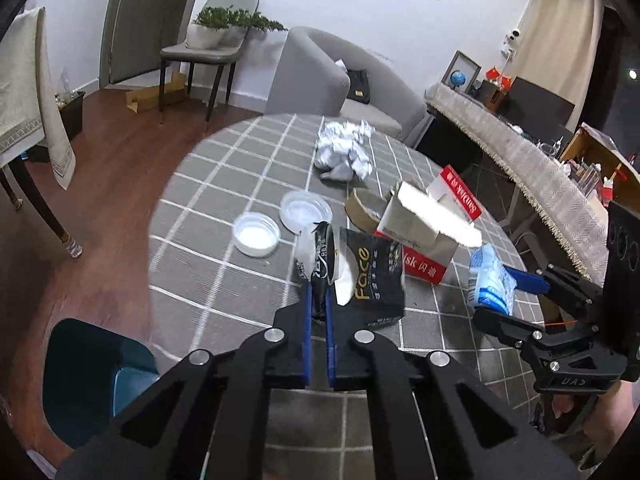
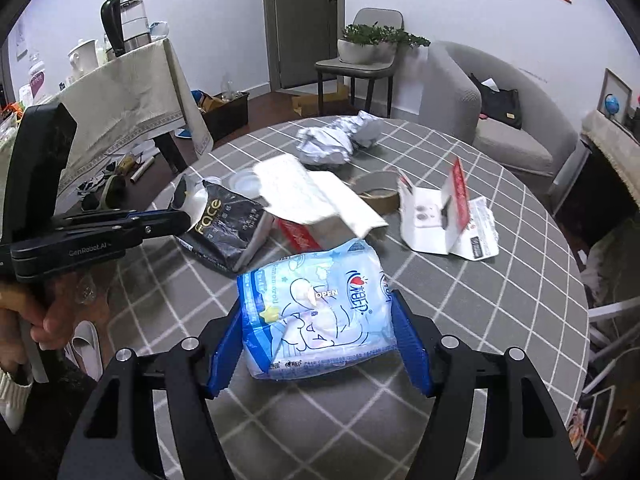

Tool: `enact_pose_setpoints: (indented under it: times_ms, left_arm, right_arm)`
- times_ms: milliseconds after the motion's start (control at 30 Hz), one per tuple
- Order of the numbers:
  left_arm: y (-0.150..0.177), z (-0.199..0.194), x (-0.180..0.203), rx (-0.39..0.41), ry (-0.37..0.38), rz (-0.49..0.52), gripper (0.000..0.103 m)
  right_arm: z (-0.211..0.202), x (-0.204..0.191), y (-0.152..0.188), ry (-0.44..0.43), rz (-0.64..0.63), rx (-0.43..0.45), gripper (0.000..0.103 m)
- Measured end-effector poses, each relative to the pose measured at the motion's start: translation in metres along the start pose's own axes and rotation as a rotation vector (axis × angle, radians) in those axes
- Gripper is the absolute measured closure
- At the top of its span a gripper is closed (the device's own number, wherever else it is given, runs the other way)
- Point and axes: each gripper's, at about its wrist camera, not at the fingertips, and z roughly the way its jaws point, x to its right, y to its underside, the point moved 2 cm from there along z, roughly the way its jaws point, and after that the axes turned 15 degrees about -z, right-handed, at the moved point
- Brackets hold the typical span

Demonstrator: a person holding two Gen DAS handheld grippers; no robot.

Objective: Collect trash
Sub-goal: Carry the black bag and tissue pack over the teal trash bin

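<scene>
The right tool (image 2: 320,344) holds a light blue wet-wipe pack (image 2: 316,312) between its two blue fingers (image 2: 414,350), one pressed on each side of the pack. The pack is printed with a cartoon drawing and a small "OPEN" flap. The left tool (image 2: 182,220) comes in from the left, closed on the top edge of a black "Face" packet (image 2: 226,226). Beyond them, on the round table (image 2: 500,300) with a grey checked cloth, are a red and white carton with open flaps (image 2: 316,204), a brown tape roll (image 2: 378,192), crumpled white paper (image 2: 336,142) and a torn white package with a red card (image 2: 444,216) (it stands well apart to the right).
</scene>
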Motion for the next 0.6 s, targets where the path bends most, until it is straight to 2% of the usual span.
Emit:
enact_pose_setpoints:
  times_ms: [333,600]
  left_arm:
    - [-0.017,-0.049,-0.028,0.108,-0.010,-0.029,0.097]
    - [-0.025,-0.080,-0.057,0.152,-0.014,-0.061,0.097]
  right_arm:
    - [-0.001,-0.038,-0.034,-0.021,0.015,0.066,0.034]
    - [0.007,-0.070,-0.065,-0.058,0.002,0.111,0.035]
